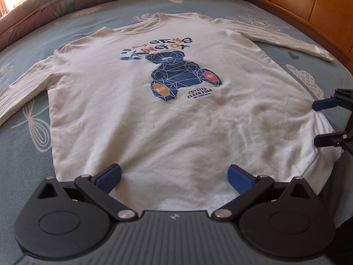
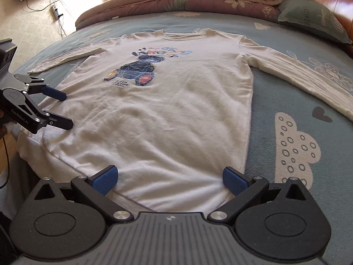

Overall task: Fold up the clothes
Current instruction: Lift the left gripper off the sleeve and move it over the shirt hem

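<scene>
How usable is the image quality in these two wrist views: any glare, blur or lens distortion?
Left wrist view: blown-out window glare top left; the shirt is sharp, its print readable; fisheye bows the headboard. Right wrist view: even daylight, print softer, the bed edge bulges, corners vignette dark; the open left hand-held gripper stays crisp.

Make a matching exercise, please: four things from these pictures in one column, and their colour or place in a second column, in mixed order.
Things:
1. shirt
2. bear print
3. pillow
4. quilt

Descriptions:
A. dark blue, on the chest of the shirt
B. green, at the far right corner of the bed
C. white, spread flat with sleeves out
D. pink with flowers, folded along the far edge

Pairs: 1-C, 2-A, 3-B, 4-D
</scene>
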